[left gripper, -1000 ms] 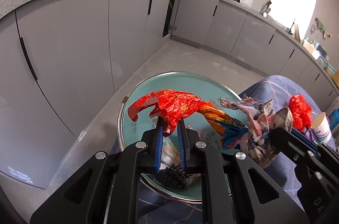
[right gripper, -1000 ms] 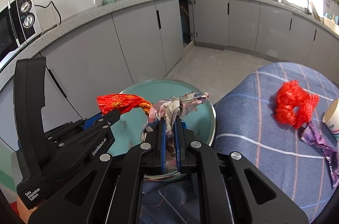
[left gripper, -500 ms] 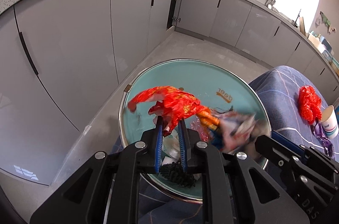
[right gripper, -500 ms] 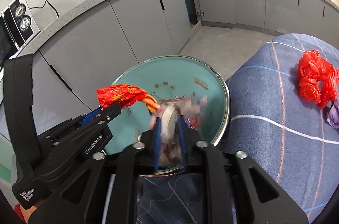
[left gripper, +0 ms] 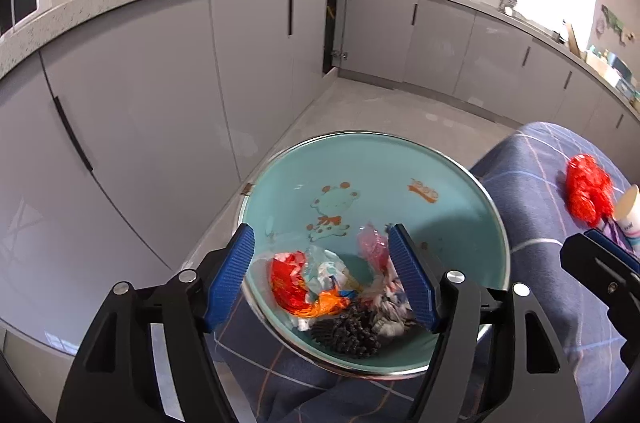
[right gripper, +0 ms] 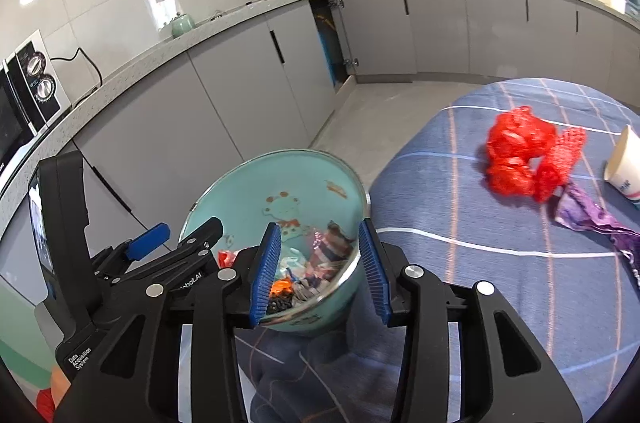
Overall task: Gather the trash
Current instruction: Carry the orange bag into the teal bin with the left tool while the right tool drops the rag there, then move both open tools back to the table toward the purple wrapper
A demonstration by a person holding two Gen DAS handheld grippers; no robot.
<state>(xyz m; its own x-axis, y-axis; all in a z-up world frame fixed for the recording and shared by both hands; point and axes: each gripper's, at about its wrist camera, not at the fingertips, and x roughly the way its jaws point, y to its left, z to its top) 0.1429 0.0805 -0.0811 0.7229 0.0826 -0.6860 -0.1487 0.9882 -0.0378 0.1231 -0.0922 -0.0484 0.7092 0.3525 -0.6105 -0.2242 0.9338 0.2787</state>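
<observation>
A teal bowl [left gripper: 400,167] with a steel rim stands at the edge of the blue checked tablecloth; it also shows in the right wrist view [right gripper: 256,183]. In it lie a red-orange wrapper [left gripper: 290,283], a patterned wrapper [left gripper: 384,297], a black mesh clump [left gripper: 352,335] and other scraps. My left gripper [left gripper: 322,275] is open and empty just above the bowl. My right gripper [right gripper: 320,263] is open and empty over the bowl too. On the cloth lie a red net bag [right gripper: 520,153], a purple wrapper [right gripper: 592,219] and a paper cup [right gripper: 626,163].
Grey kitchen cabinets [left gripper: 160,95] and a stone counter run behind the bowl. A microwave [right gripper: 24,95] stands on the counter at left. The tiled floor [left gripper: 380,111] lies beyond the table edge. The left gripper's body [right gripper: 80,243] sits left of my right gripper.
Both grippers have opened. The red-orange wrapper and the patterned wrapper have dropped from the fingers into the bowl.
</observation>
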